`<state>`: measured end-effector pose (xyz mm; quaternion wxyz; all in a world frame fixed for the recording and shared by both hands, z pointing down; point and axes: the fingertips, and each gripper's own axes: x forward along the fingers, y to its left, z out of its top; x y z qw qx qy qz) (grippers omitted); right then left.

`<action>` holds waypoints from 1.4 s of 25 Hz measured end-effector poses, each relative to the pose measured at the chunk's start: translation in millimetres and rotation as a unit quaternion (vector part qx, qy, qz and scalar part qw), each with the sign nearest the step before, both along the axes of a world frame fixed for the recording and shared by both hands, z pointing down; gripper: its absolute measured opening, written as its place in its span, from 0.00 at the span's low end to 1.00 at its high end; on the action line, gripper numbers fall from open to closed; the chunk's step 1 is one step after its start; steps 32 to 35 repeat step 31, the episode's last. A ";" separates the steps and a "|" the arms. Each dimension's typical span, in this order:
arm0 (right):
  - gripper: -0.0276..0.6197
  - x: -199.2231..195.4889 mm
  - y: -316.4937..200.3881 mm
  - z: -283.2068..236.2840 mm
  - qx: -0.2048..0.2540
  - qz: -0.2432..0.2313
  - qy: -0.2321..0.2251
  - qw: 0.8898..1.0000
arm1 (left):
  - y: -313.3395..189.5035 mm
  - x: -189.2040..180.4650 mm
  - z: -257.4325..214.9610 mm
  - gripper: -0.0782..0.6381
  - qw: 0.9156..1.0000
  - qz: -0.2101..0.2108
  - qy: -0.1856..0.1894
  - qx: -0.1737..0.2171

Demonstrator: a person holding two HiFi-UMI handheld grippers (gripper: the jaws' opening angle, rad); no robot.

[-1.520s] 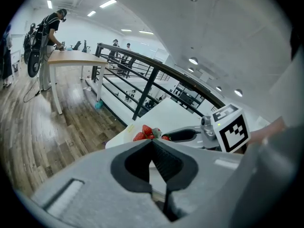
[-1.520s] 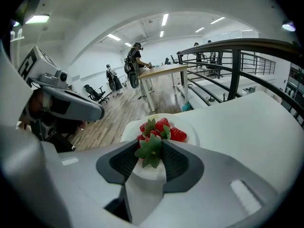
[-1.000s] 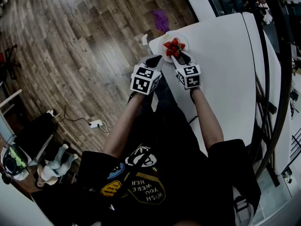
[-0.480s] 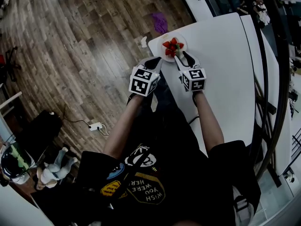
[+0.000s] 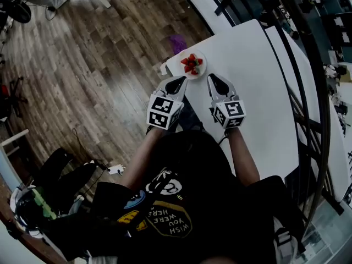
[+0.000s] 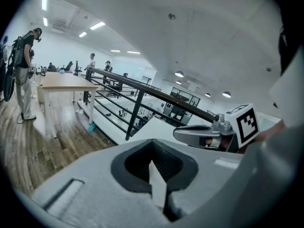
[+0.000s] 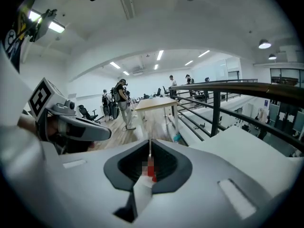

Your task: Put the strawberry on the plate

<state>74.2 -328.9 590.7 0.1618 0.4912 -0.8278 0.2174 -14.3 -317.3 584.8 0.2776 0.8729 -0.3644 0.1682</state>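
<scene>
Two grippers, tips near plate (image 5: 202, 71) | left gripper (image 5: 177, 80): jaws pressed together, empty | right gripper (image 5: 212, 78): jaws closing, almost together, thin red sliver in slit, cannot tell what | strawberry (image 5: 192, 65): on plate, table (image 5: 258, 81) corner, apart from both tips.

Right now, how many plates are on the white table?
1. The plate lies at the corner of the table, beside the wooden floor, with strawberries on it. The person's body may hide more of the table.
</scene>
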 end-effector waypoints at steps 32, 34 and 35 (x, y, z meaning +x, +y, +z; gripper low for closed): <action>0.05 -11.5 76.0 -65.8 0.032 0.012 0.001 0.999 | 50.5 -14.5 -56.9 0.12 0.998 -0.011 -0.010 0.054; 0.05 -11.5 76.0 -65.8 0.032 0.012 0.001 0.999 | 50.5 -14.5 -56.9 0.12 0.998 -0.011 -0.010 0.054; 0.05 -11.5 76.0 -65.8 0.032 0.012 0.001 0.999 | 50.5 -14.5 -56.9 0.12 0.998 -0.011 -0.010 0.054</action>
